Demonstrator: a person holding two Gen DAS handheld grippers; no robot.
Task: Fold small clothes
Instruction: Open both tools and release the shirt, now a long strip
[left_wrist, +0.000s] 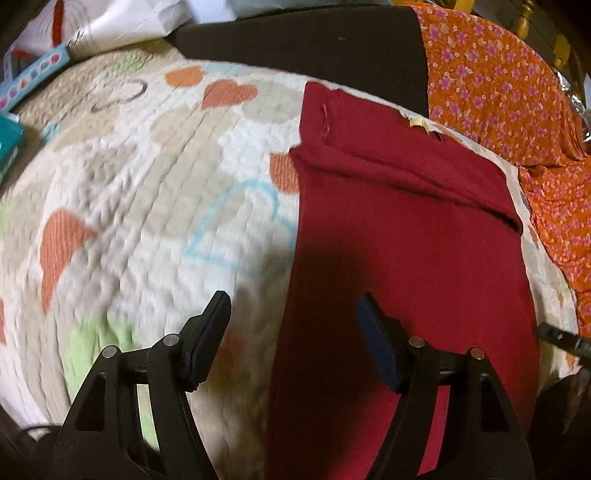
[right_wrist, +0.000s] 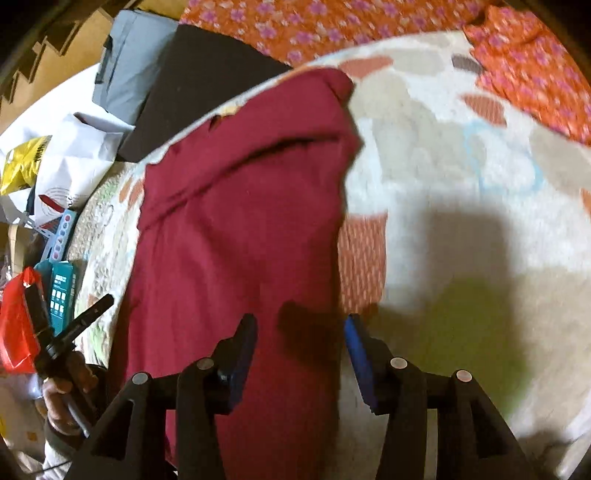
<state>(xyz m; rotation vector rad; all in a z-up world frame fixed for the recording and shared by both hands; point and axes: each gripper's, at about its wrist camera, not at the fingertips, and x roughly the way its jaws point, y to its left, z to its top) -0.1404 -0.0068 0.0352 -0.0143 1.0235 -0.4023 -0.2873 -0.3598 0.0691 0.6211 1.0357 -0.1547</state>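
A dark red garment (left_wrist: 402, 251) lies as a long folded strip on a heart-patterned quilt (left_wrist: 147, 177), with a fold ridge across its far part. My left gripper (left_wrist: 293, 306) is open above the strip's near left edge, holding nothing. In the right wrist view the red garment (right_wrist: 240, 221) runs up the middle-left. My right gripper (right_wrist: 301, 325) is open above the strip's near right edge, empty. The left gripper (right_wrist: 94, 308) shows at the left in a hand.
Orange floral cloth (left_wrist: 509, 110) lies along the far right of the quilt. A dark flat cushion (left_wrist: 314, 40) sits behind the garment. White paper bags (right_wrist: 74, 155), a teal box (right_wrist: 61, 291) and a red bag (right_wrist: 16, 325) crowd the left side.
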